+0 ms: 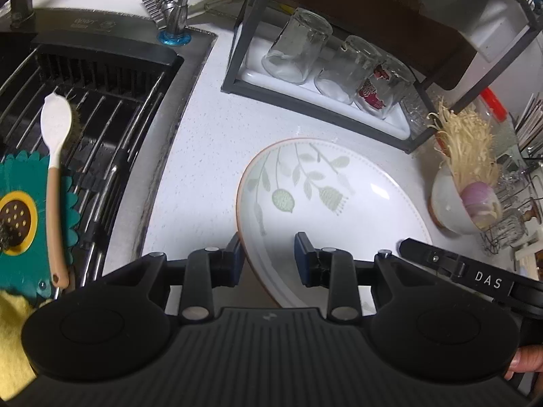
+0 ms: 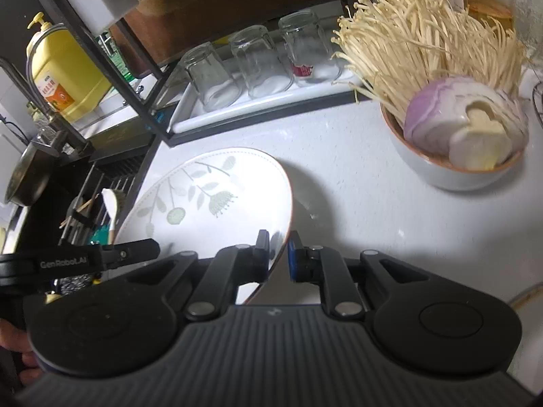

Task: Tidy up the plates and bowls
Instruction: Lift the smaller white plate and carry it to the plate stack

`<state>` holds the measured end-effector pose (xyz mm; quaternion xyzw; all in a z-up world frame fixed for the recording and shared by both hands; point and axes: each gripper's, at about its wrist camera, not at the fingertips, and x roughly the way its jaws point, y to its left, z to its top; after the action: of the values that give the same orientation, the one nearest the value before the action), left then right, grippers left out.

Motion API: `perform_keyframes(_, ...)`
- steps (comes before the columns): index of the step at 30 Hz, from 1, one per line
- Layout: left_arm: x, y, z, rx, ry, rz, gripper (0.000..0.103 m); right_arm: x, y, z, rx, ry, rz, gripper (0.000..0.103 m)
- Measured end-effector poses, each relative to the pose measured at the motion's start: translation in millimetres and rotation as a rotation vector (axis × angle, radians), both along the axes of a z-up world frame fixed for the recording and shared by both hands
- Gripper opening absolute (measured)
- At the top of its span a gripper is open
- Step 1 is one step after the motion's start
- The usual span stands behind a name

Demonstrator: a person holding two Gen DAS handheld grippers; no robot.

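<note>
A white plate (image 1: 339,203) with a green leaf pattern and a brown rim is held tilted above the white counter. My left gripper (image 1: 269,254) is open, its fingers astride the plate's left rim, one under and one over. My right gripper (image 2: 279,249) is shut on the plate's (image 2: 203,200) right rim. The right gripper's tip (image 1: 427,254) shows in the left wrist view, and the left gripper's tip (image 2: 135,251) shows in the right wrist view. A white bowl (image 2: 451,169) with enoki mushrooms and a cut onion stands to the right.
A black rack (image 1: 305,98) holds three upturned glasses (image 1: 298,47) on a white tray. The sink (image 1: 85,108) at left has a wire grid, a dish brush (image 1: 54,169) and a teal drain mat. A yellow detergent bottle (image 2: 64,74) stands at the back left.
</note>
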<state>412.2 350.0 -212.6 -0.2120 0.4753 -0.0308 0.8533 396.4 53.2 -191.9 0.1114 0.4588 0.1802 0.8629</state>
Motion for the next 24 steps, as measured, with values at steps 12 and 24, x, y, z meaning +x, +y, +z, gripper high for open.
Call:
perform_keyframes(12,-38.8,8.5,30.4,-0.036,-0.004,-0.044,0.036,-42.4,2.9,37.0,-0.008,-0.010,-0.016,0.014)
perform_keyframes(24,-64.7,5.0,85.4,-0.089,-0.067,-0.095,0.036,-85.3,-9.9,95.1,0.015,-0.103,-0.084,0.015)
